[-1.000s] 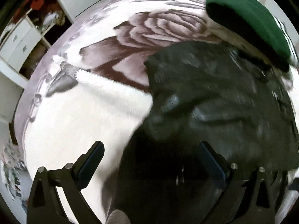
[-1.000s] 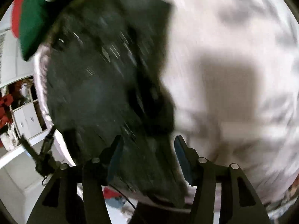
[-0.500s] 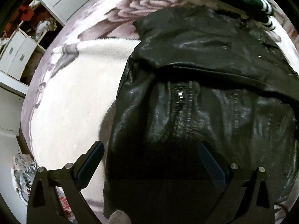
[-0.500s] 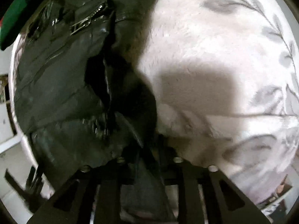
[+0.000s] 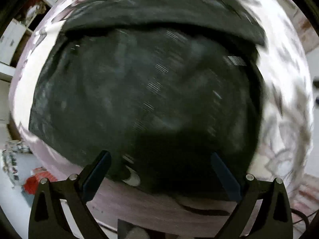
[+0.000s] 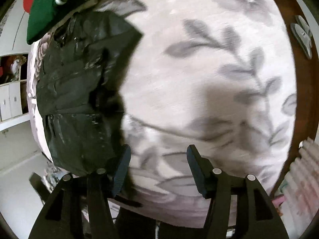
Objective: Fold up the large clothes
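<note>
Black leather jacket (image 6: 79,91) folded on the floral blanket (image 6: 199,79), left of frame.
Left gripper (image 5: 159,175) and right gripper (image 6: 158,169) both spread, empty; no legible writing, possibly blur-hidden.

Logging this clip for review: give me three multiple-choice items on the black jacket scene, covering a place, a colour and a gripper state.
1. In the right wrist view, the black jacket lies
A. left of the fingers
B. right of them
C. between them

2. The garment beyond the jacket is
A. blue
B. green
C. yellow

3. The right gripper is
A. shut on the jacket
B. open
C. shut on the blanket

Answers: 1 A, the jacket fills the left side; 2 B, green cloth with white stripes; 3 B, only floral blanket shows between its fingers.
</note>
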`<state>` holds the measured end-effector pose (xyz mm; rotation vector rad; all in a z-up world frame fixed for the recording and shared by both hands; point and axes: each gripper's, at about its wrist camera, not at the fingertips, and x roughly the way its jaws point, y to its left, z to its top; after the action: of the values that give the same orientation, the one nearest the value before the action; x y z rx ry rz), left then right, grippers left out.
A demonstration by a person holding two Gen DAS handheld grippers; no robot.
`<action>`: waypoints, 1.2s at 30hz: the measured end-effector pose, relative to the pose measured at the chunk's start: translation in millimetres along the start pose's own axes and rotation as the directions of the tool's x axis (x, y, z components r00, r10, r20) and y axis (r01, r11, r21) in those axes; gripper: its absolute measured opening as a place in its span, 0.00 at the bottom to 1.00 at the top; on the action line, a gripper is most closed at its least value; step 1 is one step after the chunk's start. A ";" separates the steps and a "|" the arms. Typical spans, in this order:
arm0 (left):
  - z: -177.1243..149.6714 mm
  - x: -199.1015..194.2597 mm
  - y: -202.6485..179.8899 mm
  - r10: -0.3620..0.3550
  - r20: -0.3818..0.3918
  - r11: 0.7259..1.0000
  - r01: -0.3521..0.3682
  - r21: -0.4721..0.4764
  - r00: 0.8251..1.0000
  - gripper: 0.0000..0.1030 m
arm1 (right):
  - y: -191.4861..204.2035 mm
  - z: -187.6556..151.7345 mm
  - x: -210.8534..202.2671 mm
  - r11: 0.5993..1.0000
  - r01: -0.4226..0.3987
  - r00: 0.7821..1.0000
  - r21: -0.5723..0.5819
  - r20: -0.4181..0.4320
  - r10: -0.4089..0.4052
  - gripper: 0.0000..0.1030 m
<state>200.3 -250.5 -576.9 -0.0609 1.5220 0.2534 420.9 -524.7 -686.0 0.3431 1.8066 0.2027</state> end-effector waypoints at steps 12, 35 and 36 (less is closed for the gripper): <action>-19.1 27.8 -105.9 0.251 0.137 0.955 -0.268 0.125 0.958 0.60 | -68.8 37.7 10.1 0.997 -0.024 0.999 -0.067 -0.046 0.021 0.59; -43.9 16.6 -146.0 0.513 0.152 0.831 -0.533 0.159 0.845 0.42 | -34.9 113.0 32.6 0.983 -0.048 0.997 -0.176 -0.071 0.036 0.59; -42.5 13.2 -144.2 0.498 0.156 0.843 -0.519 0.145 0.853 0.51 | -35.5 111.4 34.2 0.983 -0.049 0.997 -0.179 -0.073 0.036 0.59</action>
<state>188.1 -397.4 -609.3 0.5082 1.4189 0.5318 516.0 -551.2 -757.4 0.2485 1.8346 0.4104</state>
